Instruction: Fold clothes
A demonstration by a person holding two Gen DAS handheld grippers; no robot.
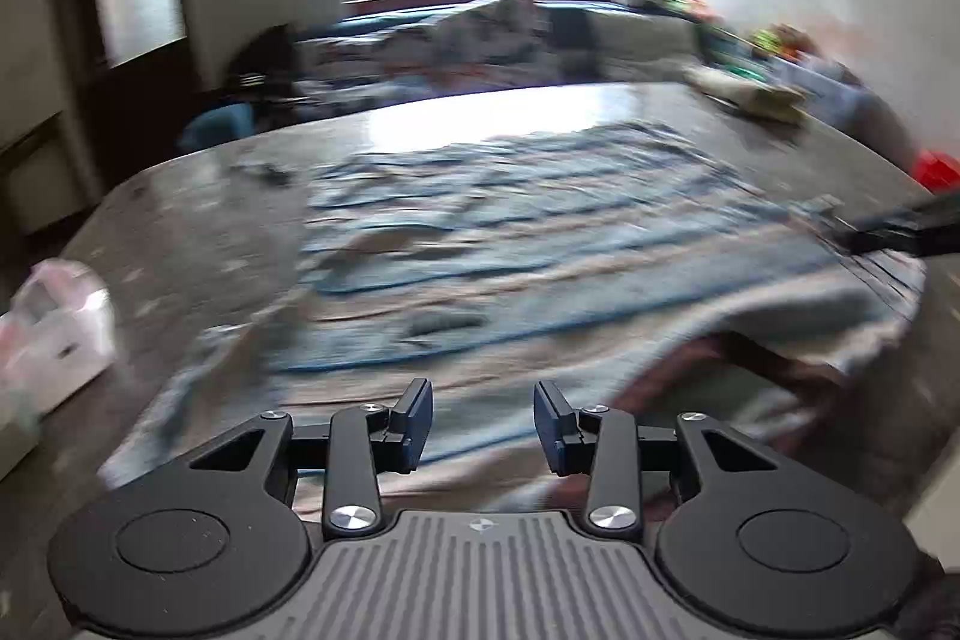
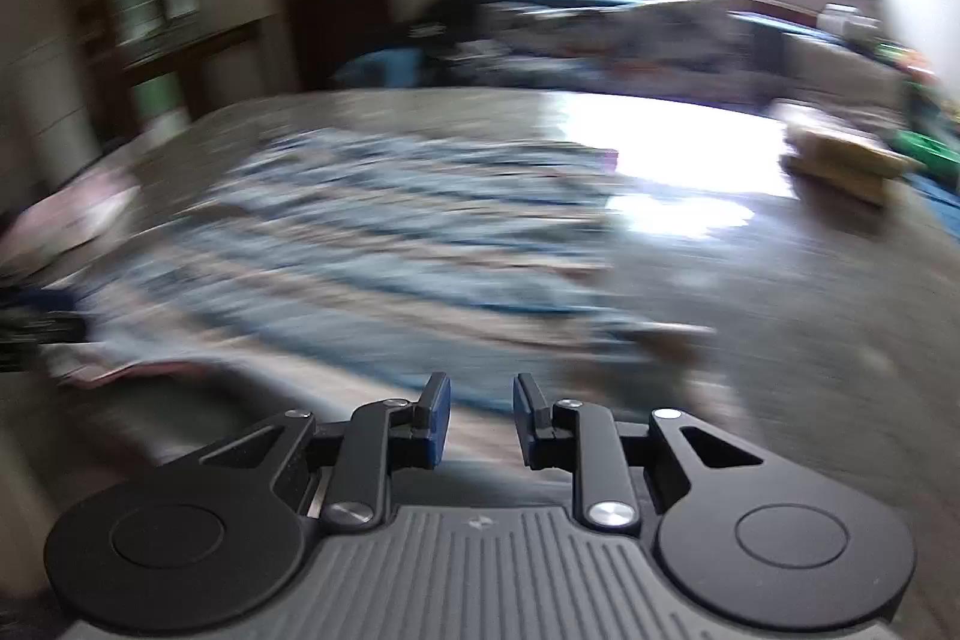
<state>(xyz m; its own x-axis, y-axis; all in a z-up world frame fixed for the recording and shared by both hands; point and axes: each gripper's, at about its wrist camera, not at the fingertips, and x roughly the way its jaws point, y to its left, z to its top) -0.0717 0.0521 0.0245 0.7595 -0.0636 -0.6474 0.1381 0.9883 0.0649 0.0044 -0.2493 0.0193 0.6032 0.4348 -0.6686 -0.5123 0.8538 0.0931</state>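
A blue and beige striped garment (image 1: 510, 250) lies spread on the grey table (image 1: 198, 232), its near right corner draped over the table edge. My left gripper (image 1: 483, 421) is open and empty, just above the garment's near edge. The right gripper's dark fingers (image 1: 900, 226) reach in from the right at the garment's right edge. In the right wrist view the garment (image 2: 372, 244) is blurred by motion, and my right gripper (image 2: 479, 415) is open and empty over its near edge. The left gripper shows as a dark shape at the far left (image 2: 36, 328).
A white plastic bag (image 1: 60, 334) sits at the table's left edge. A folded yellowish cloth (image 1: 750, 94) lies at the far right corner, also in the right wrist view (image 2: 840, 154). A cluttered sofa (image 1: 510, 34) and a bright window stand behind the table.
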